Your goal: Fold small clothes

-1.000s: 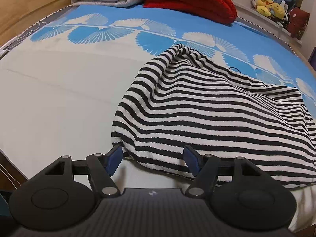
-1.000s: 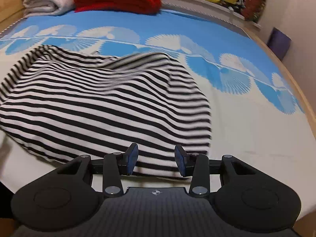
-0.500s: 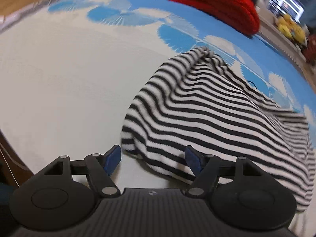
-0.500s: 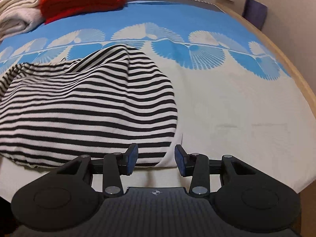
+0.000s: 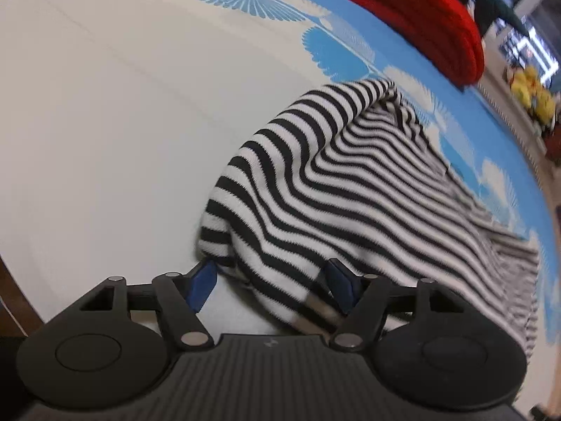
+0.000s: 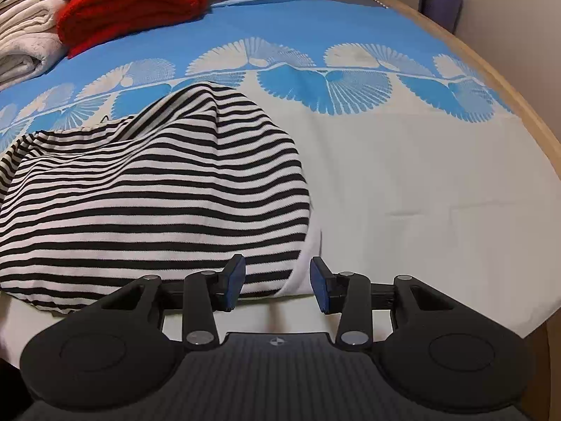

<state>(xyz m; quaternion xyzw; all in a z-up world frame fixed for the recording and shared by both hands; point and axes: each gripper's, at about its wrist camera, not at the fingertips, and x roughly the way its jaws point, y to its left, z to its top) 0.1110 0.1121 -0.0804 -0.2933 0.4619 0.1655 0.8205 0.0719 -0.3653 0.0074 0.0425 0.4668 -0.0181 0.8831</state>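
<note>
One striped garment (image 6: 150, 207) on bedspread (image 6: 420, 182), maybe folded, no containers

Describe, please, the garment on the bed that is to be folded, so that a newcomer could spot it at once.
Start from the bed cover, cream near the camera and blue with fan shapes further back. On the cream part lies the striped garment, rumpled and humped. Its black and white stripes set it apart from the plain red blanket and the pale folded blanket at the far end.

Black-and-white striped knit garment (image 5: 350, 189) (image 6: 150, 203), rumpled and humped, lies on the bed's cream area, far edge reaching the blue fan print; possibly folded double.
</note>
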